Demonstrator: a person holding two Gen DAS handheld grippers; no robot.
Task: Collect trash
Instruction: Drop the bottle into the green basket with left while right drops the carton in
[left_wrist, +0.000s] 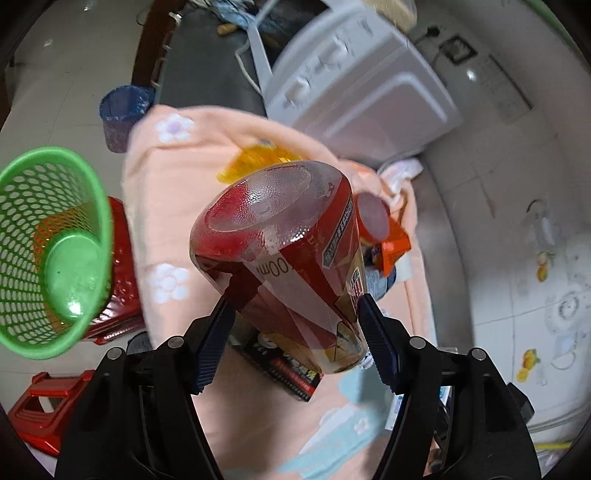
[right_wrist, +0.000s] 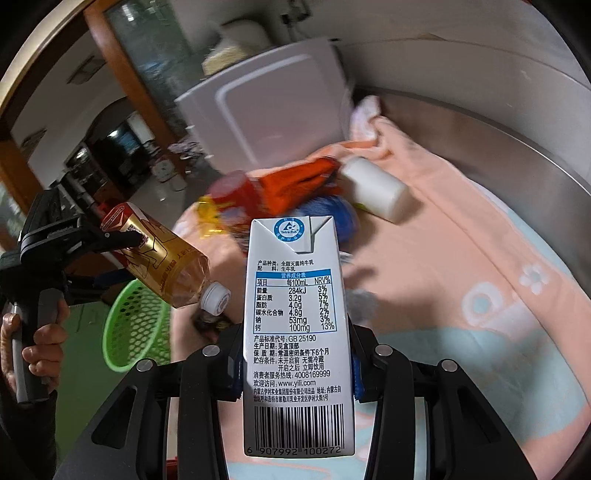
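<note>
My left gripper (left_wrist: 295, 299) is shut on a plastic drink bottle (left_wrist: 280, 251) with a red and gold label, held above the peach cloth with its base toward the camera. The bottle also shows in the right wrist view (right_wrist: 162, 254), white cap pointing down-right, over the green basket (right_wrist: 136, 328). My right gripper (right_wrist: 295, 332) is shut on a white milk carton (right_wrist: 295, 332), held upright above the cloth. The green mesh basket (left_wrist: 48, 247) stands at the left. Other trash lies on the cloth: an orange wrapper (right_wrist: 295, 181), a small white bottle (right_wrist: 376, 188), a yellow wrapper (left_wrist: 258, 162).
A peach cloth (right_wrist: 461, 258) covers the table. A white appliance (left_wrist: 362, 81) stands behind it. Red plastic stools (left_wrist: 44, 402) and a blue-lined bin (left_wrist: 122, 114) are on the floor at left. A person's hand (right_wrist: 40, 332) holds the left gripper's handle.
</note>
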